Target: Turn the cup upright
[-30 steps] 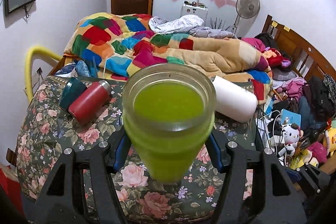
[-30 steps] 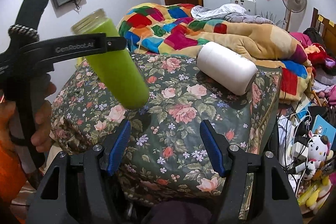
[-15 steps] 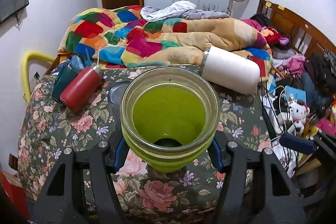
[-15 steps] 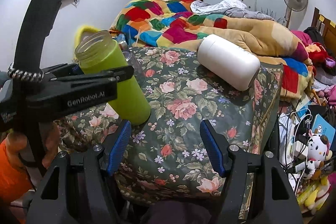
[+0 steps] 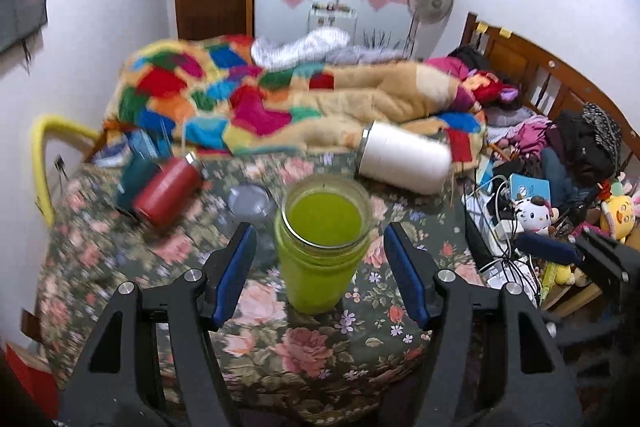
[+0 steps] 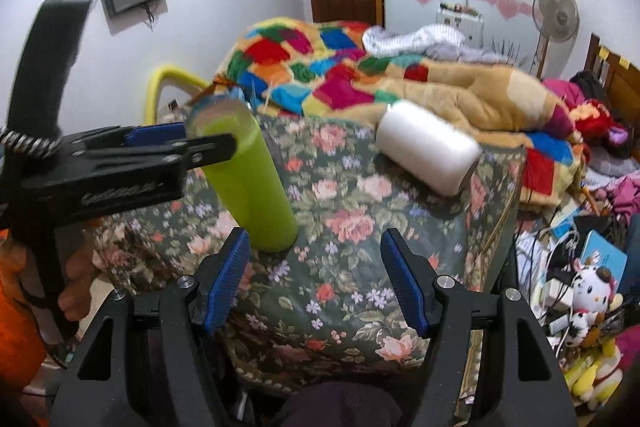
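Between the blue pads of the left tongs (image 5: 320,265) stands the green cup (image 5: 322,241), upright on the flowered tabletop (image 5: 320,343) with its open mouth up. The jaws are spread wide and a gap shows on both sides of the cup, so these tongs are released and touch nothing. In the right wrist view the same cup (image 6: 248,179) stands near the front left part of the tabletop (image 6: 340,219), and the left tongs (image 6: 200,143) reach from the left with one finger on each side of its upper part. The right tongs (image 6: 316,277) are also spread apart, with nothing between the pads, and they hang over the front edge of the tabletop, just right of the cup's base. Further back, a white bottle (image 5: 404,159) lies on its side near the far right corner. A red bottle (image 5: 168,189) lies near the far left edge, and a clear glass (image 5: 250,201) is between it and the cup. Behind the tabletop is a bed with a colourful blanket (image 5: 256,99).
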Tool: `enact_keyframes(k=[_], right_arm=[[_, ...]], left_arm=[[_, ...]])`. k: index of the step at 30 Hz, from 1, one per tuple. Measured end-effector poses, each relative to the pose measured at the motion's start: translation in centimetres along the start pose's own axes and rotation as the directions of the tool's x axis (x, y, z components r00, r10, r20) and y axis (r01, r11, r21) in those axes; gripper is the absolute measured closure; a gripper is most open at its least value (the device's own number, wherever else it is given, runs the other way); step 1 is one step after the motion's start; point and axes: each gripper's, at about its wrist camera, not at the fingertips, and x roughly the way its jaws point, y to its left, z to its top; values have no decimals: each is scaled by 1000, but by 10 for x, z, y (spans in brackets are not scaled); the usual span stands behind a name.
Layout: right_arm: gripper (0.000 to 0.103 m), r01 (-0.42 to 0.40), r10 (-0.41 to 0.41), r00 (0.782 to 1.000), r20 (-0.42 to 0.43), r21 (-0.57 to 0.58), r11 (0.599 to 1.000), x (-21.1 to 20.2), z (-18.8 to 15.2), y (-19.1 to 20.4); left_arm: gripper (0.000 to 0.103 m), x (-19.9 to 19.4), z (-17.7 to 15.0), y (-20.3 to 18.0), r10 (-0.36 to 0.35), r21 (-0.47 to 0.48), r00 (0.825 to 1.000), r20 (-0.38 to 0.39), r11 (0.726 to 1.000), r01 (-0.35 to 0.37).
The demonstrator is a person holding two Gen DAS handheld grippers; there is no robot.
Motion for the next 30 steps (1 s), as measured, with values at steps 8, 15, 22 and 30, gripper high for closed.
enact_keyframes(k=[8,15,22,30], right_arm=[[38,11,-10,972,235,0,1000,-82,17,20],[38,6,-10,890,457,9,1000,-159,17,47],[29,25,-43,813,581,39,999,-193,5,73],[13,92,-106,811,575,55,994,-191,-3,86]], left_arm=[[30,-113,3,1,20,21,969,246,999,-26],[28,-191,-13,-3,51,4,903,427,998,-58],[9,-232,-35,-14,99,-3,837,538,993,-116],[0,-243,-49,-10,136,-54,825,548,990,-127]])
